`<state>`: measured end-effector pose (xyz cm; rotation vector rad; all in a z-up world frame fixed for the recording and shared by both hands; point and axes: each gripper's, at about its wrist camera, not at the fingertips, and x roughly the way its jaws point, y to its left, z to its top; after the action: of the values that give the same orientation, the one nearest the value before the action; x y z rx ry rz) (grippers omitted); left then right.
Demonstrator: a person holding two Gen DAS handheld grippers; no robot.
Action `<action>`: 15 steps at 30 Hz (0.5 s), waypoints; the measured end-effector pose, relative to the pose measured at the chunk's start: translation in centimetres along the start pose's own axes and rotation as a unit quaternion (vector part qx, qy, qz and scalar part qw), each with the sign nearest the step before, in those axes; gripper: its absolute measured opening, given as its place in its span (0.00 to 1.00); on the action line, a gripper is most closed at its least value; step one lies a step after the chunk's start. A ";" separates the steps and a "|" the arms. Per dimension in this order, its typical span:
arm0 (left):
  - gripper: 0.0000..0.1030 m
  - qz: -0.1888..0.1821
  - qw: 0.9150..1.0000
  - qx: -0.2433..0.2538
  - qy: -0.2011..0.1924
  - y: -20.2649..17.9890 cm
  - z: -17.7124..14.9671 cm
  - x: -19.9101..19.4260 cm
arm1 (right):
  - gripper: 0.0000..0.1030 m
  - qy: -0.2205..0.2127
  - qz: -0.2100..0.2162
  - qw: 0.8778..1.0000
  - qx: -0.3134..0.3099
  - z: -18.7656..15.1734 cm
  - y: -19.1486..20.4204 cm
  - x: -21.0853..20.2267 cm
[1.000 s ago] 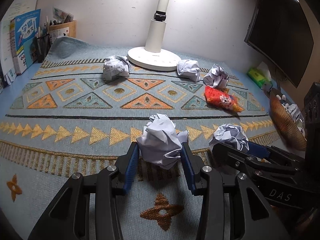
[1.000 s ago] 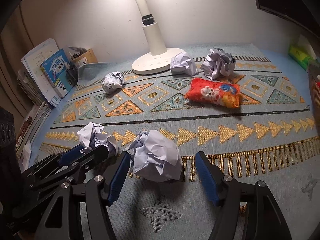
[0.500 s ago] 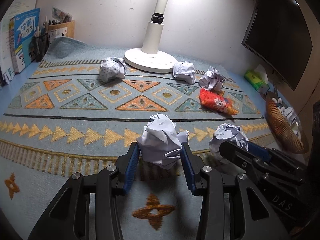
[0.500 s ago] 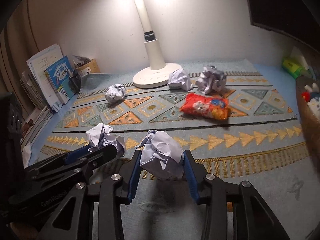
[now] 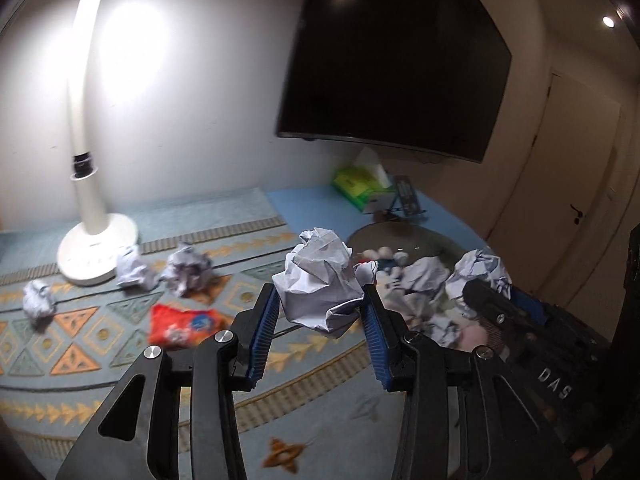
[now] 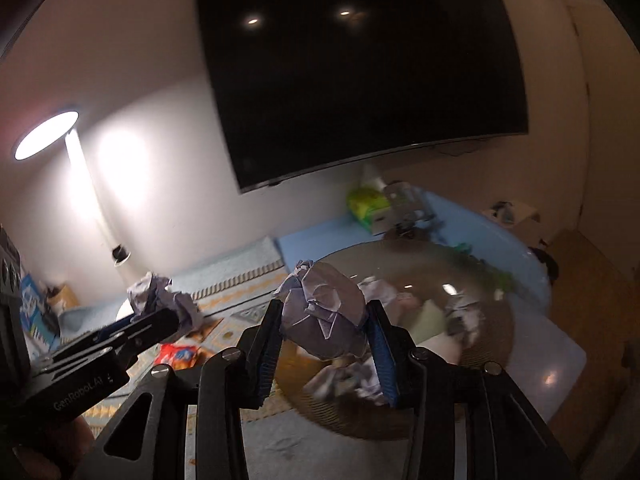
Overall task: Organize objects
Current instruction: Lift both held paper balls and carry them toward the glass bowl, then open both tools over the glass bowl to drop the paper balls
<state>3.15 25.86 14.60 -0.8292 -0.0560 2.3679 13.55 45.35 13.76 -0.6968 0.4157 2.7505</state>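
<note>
A: Paper ball (image 5: 318, 280) was pressed between the blue jaws of the left gripper (image 5: 318, 320), in the air above the patterned mat (image 5: 80, 320).

B: And the right gripper (image 6: 324, 344)?

A: Its jaws squeezed another paper ball (image 6: 322, 316) above the round basket (image 6: 492, 344), which held, maybe, more crumpled papers; it was blurred.

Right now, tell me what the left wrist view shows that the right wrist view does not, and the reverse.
Left wrist only: the lamp's white base and three loose paper balls on the rug. Right wrist only: the lit lamp head and the basket's far rim. Both: the left gripper and right gripper, each shut on a crumpled paper ball, the dark screen, the red packet.
</note>
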 end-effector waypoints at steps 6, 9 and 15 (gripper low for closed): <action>0.38 -0.047 0.998 0.029 0.011 -4.6 1.2 4.4 | 0.39 -0.016 -0.062 0.997 0.043 2.4 -5.4 0.2; 0.38 -0.057 0.998 0.034 0.020 -5.9 1.0 6.0 | 0.39 -0.007 -0.060 0.997 0.054 2.8 -6.5 1.3; 0.52 -0.078 0.995 0.060 0.020 -7.1 0.3 7.5 | 0.60 0.006 -0.060 0.997 0.045 2.2 -6.9 2.8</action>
<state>2.26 35.93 12.34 -0.7847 0.0372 2.1853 12.50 53.02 12.77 -0.6936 0.4806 2.5999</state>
